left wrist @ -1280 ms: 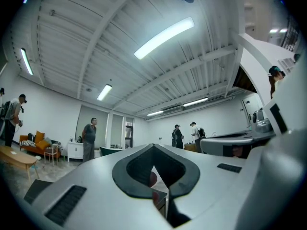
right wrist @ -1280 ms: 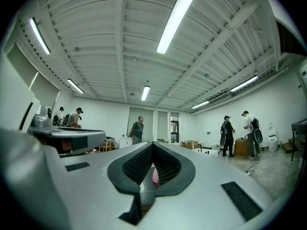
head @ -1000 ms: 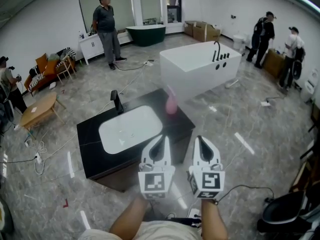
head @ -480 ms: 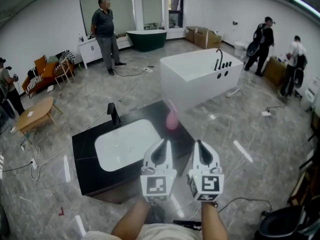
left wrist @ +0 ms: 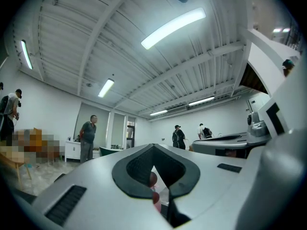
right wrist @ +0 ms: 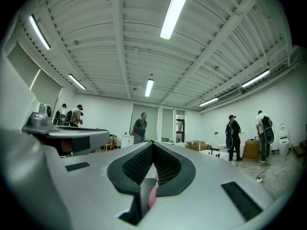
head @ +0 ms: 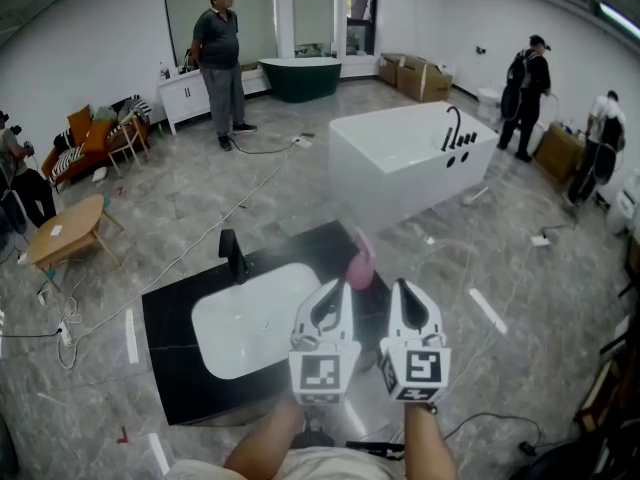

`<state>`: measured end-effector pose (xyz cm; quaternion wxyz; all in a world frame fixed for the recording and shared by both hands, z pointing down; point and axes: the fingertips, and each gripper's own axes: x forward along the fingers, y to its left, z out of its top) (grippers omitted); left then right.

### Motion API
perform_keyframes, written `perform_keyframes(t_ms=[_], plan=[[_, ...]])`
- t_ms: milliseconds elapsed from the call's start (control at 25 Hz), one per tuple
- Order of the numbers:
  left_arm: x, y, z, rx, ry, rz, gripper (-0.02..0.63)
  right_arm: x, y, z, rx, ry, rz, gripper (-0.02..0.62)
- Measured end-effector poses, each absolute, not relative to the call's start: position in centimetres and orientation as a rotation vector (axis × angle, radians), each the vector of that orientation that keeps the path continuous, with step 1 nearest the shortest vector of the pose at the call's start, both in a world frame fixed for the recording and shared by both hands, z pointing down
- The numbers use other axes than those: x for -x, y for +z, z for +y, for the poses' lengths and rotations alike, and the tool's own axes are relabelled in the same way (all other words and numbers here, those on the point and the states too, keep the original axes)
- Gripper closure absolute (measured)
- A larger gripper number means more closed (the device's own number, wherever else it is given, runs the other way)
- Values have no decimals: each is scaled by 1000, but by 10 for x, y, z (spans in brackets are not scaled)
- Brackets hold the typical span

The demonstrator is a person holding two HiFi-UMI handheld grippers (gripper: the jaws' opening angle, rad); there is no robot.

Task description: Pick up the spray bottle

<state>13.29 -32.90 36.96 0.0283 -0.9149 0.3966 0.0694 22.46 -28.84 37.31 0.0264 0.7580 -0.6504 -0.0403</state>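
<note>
Starting far left with a low wooden table [head: 65, 230] on the marble floor, well apart from the action. Sweeping right to the black counter [head: 172, 360], with its black faucet [head: 233, 255] upright at the far edge of the white basin [head: 262, 318]. On to the left gripper [head: 333, 288], poised over the counter's near right part, jaws pinched together at the tips, gripping nothing. Just beyond, between the two grippers: the pink spray bottle [head: 360, 264], standing near the counter's far right corner, untouched, glimpsed as a pink sliver behind the jaws in both gripper views. Right alongside, the right gripper [head: 402, 286], likewise clamped together and empty. Finishing further back with the white bathtub [head: 410, 158].
</note>
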Motion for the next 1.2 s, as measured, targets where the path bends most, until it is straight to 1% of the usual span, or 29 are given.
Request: perform_keyframes(t_ms=[280, 560, 1000, 1200], plan=[[-140, 372, -383, 2853, 236, 1206, 604, -229, 379, -343, -2335, -112, -1999, 592], [-154, 377, -413, 2854, 220, 1222, 604, -243, 388, -379, -2312, -108, -2027, 592], [-194, 384, -461, 2766, 182, 1404, 604, -289, 398, -437, -2182, -61, -2159, 592], [-204, 389, -472, 2731, 177, 1474, 604, -295, 416, -456, -2083, -40, -2230, 591]])
